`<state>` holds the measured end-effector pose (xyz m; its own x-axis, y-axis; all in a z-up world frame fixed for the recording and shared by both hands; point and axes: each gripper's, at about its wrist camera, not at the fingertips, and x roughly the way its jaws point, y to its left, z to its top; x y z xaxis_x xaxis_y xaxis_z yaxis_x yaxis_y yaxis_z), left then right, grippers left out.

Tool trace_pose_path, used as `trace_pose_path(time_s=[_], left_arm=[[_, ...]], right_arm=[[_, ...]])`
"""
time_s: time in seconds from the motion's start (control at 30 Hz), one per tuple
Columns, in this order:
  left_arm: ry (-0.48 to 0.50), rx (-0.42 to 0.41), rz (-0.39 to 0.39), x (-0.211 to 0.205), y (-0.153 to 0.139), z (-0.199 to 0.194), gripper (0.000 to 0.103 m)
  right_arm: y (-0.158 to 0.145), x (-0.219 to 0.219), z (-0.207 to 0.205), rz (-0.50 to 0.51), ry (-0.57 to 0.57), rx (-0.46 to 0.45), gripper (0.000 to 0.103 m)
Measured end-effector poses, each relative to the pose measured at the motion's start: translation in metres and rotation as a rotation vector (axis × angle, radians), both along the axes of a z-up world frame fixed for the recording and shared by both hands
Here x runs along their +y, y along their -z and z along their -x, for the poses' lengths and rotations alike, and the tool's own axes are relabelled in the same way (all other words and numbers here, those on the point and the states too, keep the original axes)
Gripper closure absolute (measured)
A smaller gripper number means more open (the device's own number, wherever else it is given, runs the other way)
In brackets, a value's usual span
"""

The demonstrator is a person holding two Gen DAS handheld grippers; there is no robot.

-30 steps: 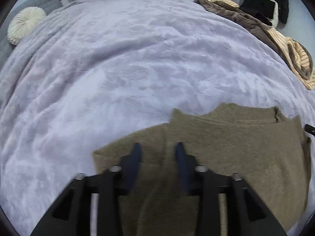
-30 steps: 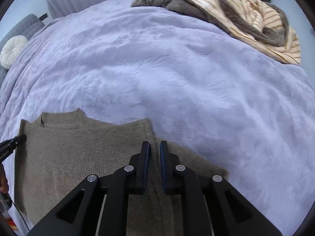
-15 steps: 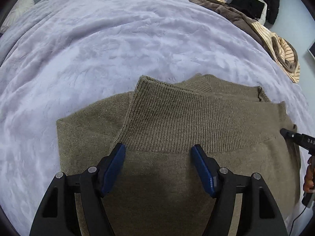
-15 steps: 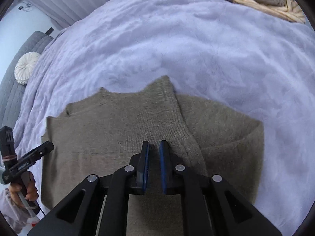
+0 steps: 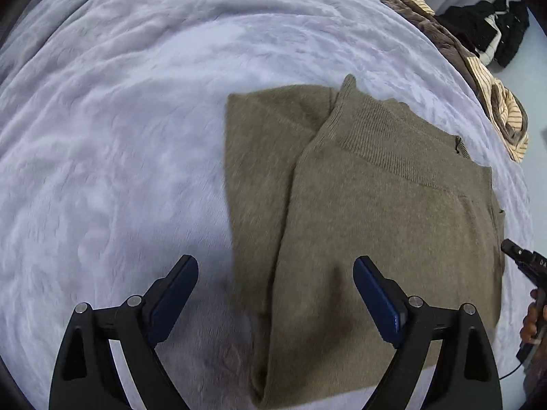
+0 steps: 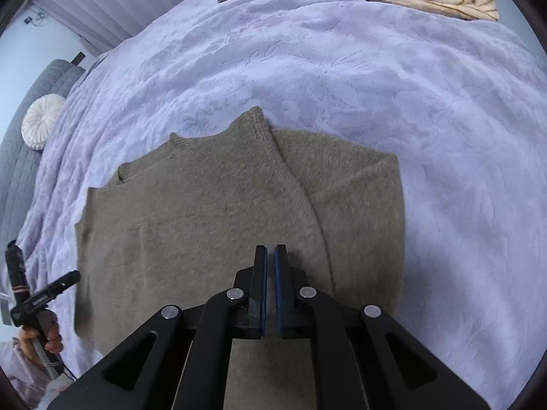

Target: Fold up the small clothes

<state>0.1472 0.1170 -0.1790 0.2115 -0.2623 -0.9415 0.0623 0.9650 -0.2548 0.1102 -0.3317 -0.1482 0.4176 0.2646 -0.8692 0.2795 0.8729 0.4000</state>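
One olive knit sweater (image 5: 376, 225), lying flat on the lavender bedspread (image 5: 119, 136), near edge; ribbed hem already laid over the body, one sleeve panel showing at its side. Left gripper (image 5: 275, 294): fingers spread wide, holding nothing, above the sweater's edge. Right gripper (image 6: 270, 273): fingers nearly together over the fabric; whether they pinch any knit cannot be told. Risk, judged: plush bedspread may drag the lower layer, skewing the fold; a loose pinch could drop it.
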Motion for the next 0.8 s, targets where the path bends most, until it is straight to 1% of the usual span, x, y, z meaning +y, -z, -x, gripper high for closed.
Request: trace_pose_path(time_s=[0.03, 0.07, 0.1, 0.13, 0.17, 0.2, 0.23, 0.3, 0.37, 0.4, 0.43, 0.47, 0.5, 0.53, 0.57, 0.6, 0.67, 0.7, 0.73, 0.77, 0.8], left_arm=[[-0.026, 0.027, 0.020, 0.006, 0.002, 0.006, 0.011], [-0.065, 0.069, 0.053, 0.014, 0.006, 0.016, 0.011], [-0.097, 0.104, 0.084, 0.019, 0.009, 0.024, 0.011], [-0.134, 0.148, 0.126, 0.025, 0.014, 0.036, 0.011], [-0.161, 0.177, 0.152, 0.028, 0.018, 0.045, 0.011], [-0.185, 0.197, 0.173, 0.030, 0.022, 0.052, 0.011], [-0.202, 0.204, 0.192, 0.030, 0.025, 0.058, 0.011], [-0.220, 0.194, 0.191, 0.026, 0.027, 0.063, 0.012], [-0.219, 0.177, 0.173, 0.020, 0.028, 0.060, 0.040], [-0.204, 0.171, 0.160, 0.016, 0.028, 0.055, 0.064], [-0.191, 0.164, 0.156, 0.014, 0.028, 0.052, 0.078], [-0.181, 0.155, 0.166, 0.011, 0.026, 0.049, 0.085], [-0.165, 0.145, 0.168, 0.009, 0.021, 0.048, 0.089], [-0.145, 0.123, 0.140, 0.006, 0.013, 0.048, 0.089], [-0.115, 0.090, 0.118, 0.003, 0.004, 0.051, 0.089], [-0.089, 0.061, 0.100, 0.001, -0.004, 0.054, 0.089], [-0.065, 0.048, 0.076, 0.001, -0.004, 0.061, 0.089], [-0.063, 0.061, 0.059, 0.002, 0.003, 0.062, 0.089], [-0.066, 0.076, 0.040, 0.004, 0.014, 0.065, 0.089], [-0.074, 0.081, 0.048, 0.009, 0.024, 0.067, 0.089], [-0.095, 0.080, 0.084, 0.015, 0.029, 0.070, 0.088]], right_arm=[[-0.002, 0.003, 0.011, -0.049, 0.010, -0.001, 0.081], [-0.003, 0.006, 0.026, -0.113, 0.025, 0.003, 0.060], [-0.002, 0.009, 0.041, -0.177, 0.043, 0.010, 0.051], [0.001, 0.013, 0.056, -0.240, 0.060, 0.021, 0.044], [0.008, 0.017, 0.074, -0.318, 0.080, 0.049, 0.045], [0.015, 0.019, 0.088, -0.368, 0.104, 0.075, 0.045], [0.022, 0.020, 0.101, -0.403, 0.142, 0.100, 0.045], [0.037, 0.014, 0.123, -0.440, 0.248, 0.124, 0.045], [0.049, 0.001, 0.132, -0.444, 0.379, 0.121, 0.045], [0.055, -0.008, 0.135, -0.481, 0.455, 0.092, 0.045], [0.061, -0.014, 0.137, -0.512, 0.508, 0.078, 0.048], [0.068, -0.018, 0.134, -0.535, 0.547, 0.082, 0.072], [0.070, -0.020, 0.130, -0.541, 0.547, 0.097, 0.094], [0.066, -0.020, 0.125, -0.529, 0.527, 0.098, 0.095], [0.055, -0.019, 0.119, -0.488, 0.481, 0.082, 0.095], [0.037, -0.014, 0.113, -0.425, 0.403, 0.054, 0.095], [0.018, -0.009, 0.109, -0.334, 0.320, 0.043, 0.096], [0.016, -0.008, 0.109, -0.294, 0.298, 0.061, 0.096], [0.021, -0.009, 0.109, -0.265, 0.290, 0.088, 0.096], [0.033, -0.011, 0.109, -0.240, 0.284, 0.128, 0.095], [0.049, -0.012, 0.109, -0.234, 0.277, 0.164, 0.095]])
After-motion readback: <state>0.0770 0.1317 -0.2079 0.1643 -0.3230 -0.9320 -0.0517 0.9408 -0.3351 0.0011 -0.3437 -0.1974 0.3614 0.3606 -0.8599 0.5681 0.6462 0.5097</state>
